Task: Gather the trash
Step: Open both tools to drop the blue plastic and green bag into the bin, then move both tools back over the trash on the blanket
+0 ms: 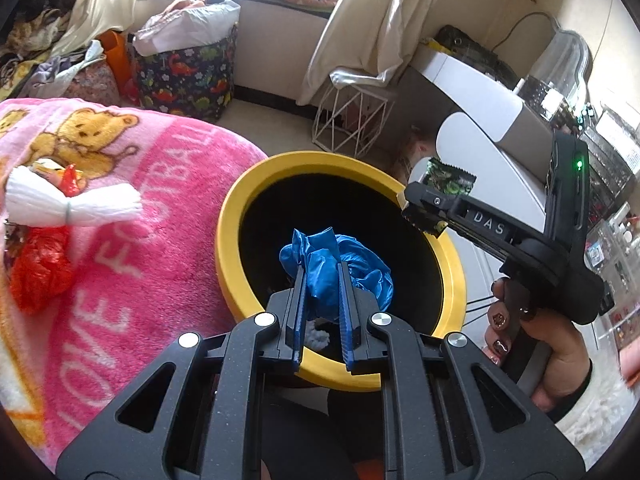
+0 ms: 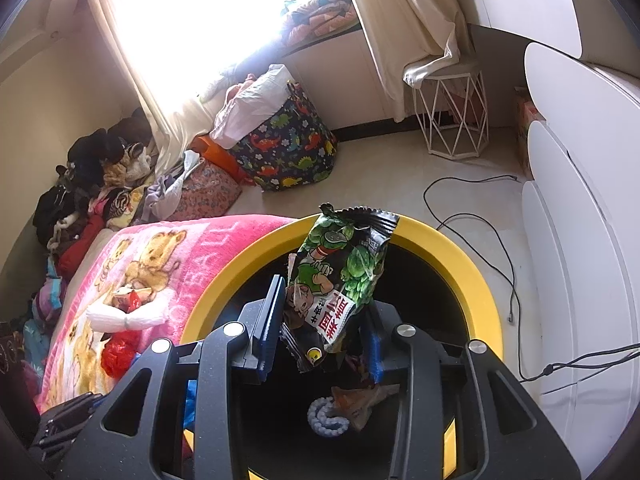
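Left gripper (image 1: 322,276): clamps blue glove (image 1: 340,268) | over yellow bin (image 1: 240,208)

Upper middle of the right wrist view, a dark storage bin printed with dinosaurs (image 2: 294,148) sits on the pale floor, white bags bulging out of its top. To its right stands a white wire side table (image 2: 452,114), a cream curtain (image 2: 404,20) draped down onto it. Bright window at the top, a patterned quilt (image 2: 320,16) lying along the sill. At the left edge, a heap of dark clothes (image 2: 88,184). On the right, white cabinet fronts (image 2: 580,200), with a black cable (image 2: 472,208) looping across the floor beside them.
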`<state>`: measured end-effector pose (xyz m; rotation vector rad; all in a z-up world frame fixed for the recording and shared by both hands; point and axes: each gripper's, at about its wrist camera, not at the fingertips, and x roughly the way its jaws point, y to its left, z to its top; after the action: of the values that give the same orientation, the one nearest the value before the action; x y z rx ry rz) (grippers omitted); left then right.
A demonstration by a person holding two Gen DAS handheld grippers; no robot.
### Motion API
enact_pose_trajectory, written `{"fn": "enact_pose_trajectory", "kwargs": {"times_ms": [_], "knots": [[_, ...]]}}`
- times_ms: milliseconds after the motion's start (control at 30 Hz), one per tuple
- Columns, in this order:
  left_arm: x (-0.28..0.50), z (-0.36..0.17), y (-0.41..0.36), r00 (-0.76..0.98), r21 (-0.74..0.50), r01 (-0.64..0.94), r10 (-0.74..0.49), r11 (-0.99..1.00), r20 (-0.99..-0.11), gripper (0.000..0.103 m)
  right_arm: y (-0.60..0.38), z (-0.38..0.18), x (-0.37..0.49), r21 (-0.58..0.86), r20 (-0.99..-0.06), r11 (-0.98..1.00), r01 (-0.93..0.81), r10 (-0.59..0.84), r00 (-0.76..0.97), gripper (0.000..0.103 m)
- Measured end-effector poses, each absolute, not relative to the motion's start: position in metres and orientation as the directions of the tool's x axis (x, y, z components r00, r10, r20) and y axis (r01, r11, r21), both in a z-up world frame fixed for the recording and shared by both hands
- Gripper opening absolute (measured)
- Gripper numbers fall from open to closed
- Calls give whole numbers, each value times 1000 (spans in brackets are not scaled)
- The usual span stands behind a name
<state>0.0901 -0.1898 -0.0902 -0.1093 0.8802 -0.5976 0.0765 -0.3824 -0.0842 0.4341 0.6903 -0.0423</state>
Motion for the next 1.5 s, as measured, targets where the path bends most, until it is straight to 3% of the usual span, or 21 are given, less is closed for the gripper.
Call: {"fn": "enact_pose_trajectory", "kwargs": {"times_ms": [100, 133, 200, 300, 367, 400, 967, 1500], "knots": [[92, -96, -194, 482, -323, 448, -529, 834, -698, 10, -388, -87, 78, 378, -631, 906, 188, 104, 769, 41], [93, -98, -195, 479, -327, 444, -529, 834, -701, 13, -389, -88, 78, 379, -632, 906, 190, 103, 768, 48], [94, -98, -194, 482, -332, 434, -527, 838, -700, 43, -391, -89, 78, 382, -630, 904, 192, 103, 770, 56], [94, -96, -190, 501, -335, 424, -526, 842, -688, 72, -390, -89, 77, 372, -632, 907, 195, 93, 769, 59], [93, -92, -185, 522, -338, 411, -523, 847, -674, 89, -391, -89, 77, 371, -630, 907, 200, 88, 771, 71], [93, -90, -183, 534, -339, 407, -522, 848, -665, 91, -391, -89, 76, 373, -627, 905, 204, 84, 775, 71], [85, -53, -145, 670, -305, 331, -450, 893, -590, 92, -367, -57, 65, 308, -546, 941, 141, 53, 836, 88], [79, -30, -107, 751, -303, 261, -390, 916, -533, 92, -337, -34, 60, 277, -506, 959, 58, 94, 857, 88]]}}
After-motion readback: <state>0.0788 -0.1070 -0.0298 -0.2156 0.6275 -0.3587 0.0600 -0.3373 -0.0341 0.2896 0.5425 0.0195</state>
